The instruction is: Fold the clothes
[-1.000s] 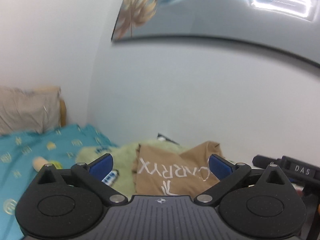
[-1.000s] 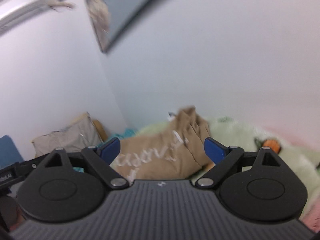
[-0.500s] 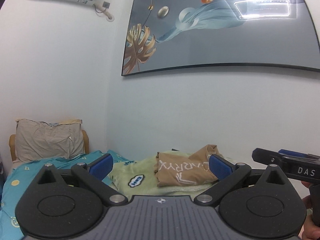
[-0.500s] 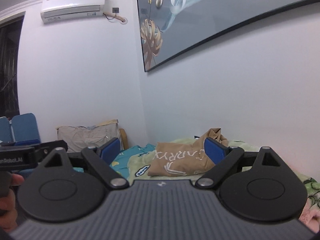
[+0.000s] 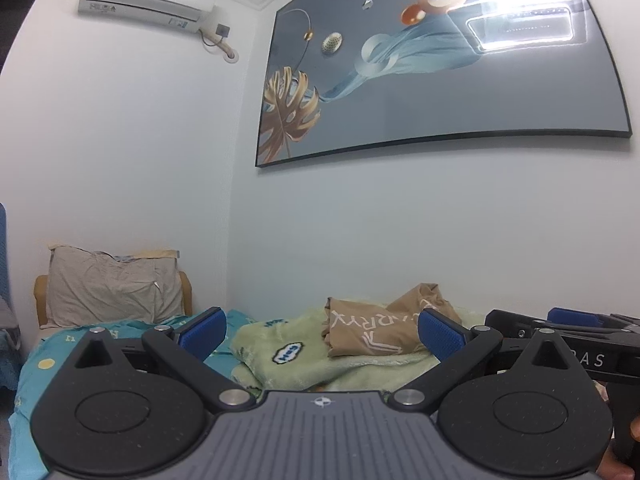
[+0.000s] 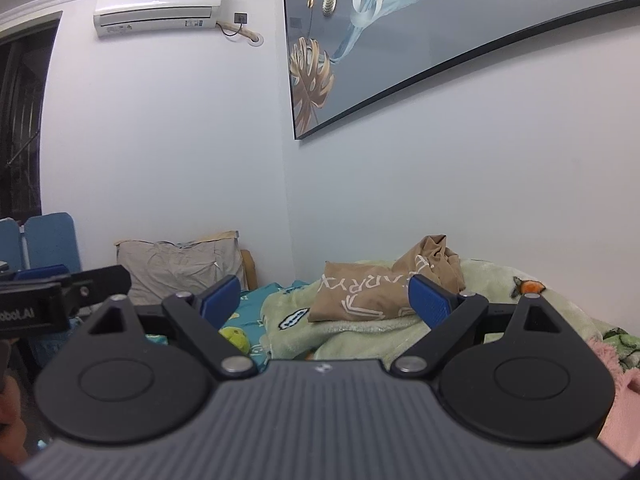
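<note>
Grippers apart from work: left gripper [image 5: 320, 330] and right gripper [image 6: 324, 294] both spread wide, empty. Tan shirt [image 5: 376, 334] half-folded on green blanket [image 5: 288, 364]; next likely approach, pinch loose bunched end.

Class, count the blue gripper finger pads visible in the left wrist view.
3: two on the left gripper, left pad and right pad; one on the right gripper at far right. Its second may be hidden.
</note>
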Tool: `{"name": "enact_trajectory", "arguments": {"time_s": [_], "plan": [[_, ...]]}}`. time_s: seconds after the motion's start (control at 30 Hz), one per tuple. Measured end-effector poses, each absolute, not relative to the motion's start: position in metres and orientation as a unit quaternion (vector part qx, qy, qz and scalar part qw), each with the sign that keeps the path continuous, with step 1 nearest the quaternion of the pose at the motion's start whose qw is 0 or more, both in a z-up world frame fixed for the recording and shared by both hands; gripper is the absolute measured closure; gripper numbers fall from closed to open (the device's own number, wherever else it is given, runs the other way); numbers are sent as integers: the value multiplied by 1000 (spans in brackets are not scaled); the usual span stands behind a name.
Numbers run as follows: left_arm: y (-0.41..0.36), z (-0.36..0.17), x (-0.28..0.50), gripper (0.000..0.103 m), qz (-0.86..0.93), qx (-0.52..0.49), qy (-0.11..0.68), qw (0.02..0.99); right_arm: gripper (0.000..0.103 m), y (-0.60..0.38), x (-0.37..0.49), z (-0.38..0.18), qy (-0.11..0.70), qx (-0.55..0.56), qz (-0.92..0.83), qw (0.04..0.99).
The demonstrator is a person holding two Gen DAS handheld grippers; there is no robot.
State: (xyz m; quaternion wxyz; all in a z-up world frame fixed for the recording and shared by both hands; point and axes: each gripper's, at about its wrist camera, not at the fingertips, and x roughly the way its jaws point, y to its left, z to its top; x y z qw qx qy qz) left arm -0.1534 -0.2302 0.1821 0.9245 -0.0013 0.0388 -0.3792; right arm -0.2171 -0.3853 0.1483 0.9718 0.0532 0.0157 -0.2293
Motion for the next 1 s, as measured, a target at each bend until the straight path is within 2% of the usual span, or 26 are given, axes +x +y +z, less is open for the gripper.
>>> {"name": "enact_trajectory", "arguments": {"time_s": [0.17, 1.0], "plan": [[-231, 176, -159, 0, -378, 14, 30, 925, 11, -368, -223, 142, 4, 14, -250, 968], [-243, 168, -160, 0, -385, 17, 45, 922, 11, -373, -237, 140, 13, 25, -251, 968]]}}
